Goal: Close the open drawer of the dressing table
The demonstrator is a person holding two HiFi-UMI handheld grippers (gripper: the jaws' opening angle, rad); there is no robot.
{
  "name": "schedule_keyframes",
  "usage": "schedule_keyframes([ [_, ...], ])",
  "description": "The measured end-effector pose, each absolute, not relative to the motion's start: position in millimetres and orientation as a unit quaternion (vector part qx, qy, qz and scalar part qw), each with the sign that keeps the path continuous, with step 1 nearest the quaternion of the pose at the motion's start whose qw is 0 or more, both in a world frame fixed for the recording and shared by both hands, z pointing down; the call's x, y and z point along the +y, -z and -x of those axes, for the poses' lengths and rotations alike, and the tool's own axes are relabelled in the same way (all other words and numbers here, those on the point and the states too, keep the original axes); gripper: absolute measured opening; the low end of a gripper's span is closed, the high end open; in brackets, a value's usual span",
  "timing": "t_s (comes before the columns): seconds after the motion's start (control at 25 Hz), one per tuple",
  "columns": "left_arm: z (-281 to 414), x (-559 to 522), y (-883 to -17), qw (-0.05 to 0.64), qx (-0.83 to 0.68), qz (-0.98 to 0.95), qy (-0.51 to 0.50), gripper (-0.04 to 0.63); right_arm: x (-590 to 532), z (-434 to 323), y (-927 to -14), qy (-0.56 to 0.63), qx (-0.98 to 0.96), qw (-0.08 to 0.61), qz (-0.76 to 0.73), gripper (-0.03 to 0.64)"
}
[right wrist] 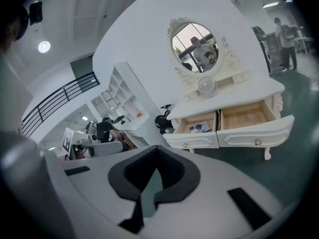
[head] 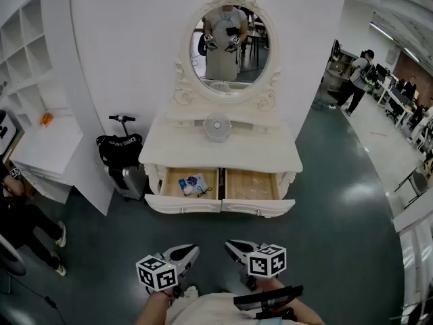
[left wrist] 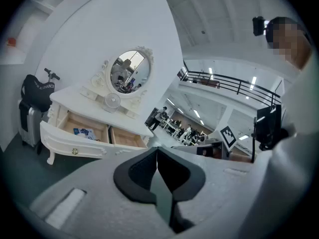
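Note:
The white dressing table (head: pixel 220 147) stands against the wall under an oval mirror (head: pixel 230 46). Both of its drawers are pulled out. The left drawer (head: pixel 191 183) holds a blue packet and small items; the right drawer (head: pixel 252 185) looks empty. My left gripper (head: pixel 193 250) and right gripper (head: pixel 230 246) hover side by side over the floor, well short of the drawer fronts. Each one is shut on nothing. The left gripper view shows the table (left wrist: pixel 89 101) far off beyond the left gripper (left wrist: pixel 157 148). The right gripper view shows the drawers (right wrist: pixel 246 114) past the right gripper (right wrist: pixel 157 147).
A small round fan (head: pixel 217 126) sits on the tabletop. A suitcase with a black bag and a scooter handle (head: pixel 122 156) stands left of the table, next to a white shelf unit (head: pixel 40 114). A person (head: pixel 20 215) sits at far left; others stand at back right (head: pixel 358 73).

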State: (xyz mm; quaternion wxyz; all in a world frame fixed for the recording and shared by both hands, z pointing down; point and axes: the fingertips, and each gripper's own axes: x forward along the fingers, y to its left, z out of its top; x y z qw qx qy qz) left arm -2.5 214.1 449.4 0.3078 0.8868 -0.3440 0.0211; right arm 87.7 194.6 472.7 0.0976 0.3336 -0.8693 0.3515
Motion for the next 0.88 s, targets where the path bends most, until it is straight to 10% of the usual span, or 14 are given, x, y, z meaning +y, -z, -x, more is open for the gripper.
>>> schedule_keyframes([
  [0.88,35,209,-452,0.313,-0.322,-0.893,-0.023,0.009,190,-61,-469,-0.352,-0.858,0.086,-0.363,0.017],
])
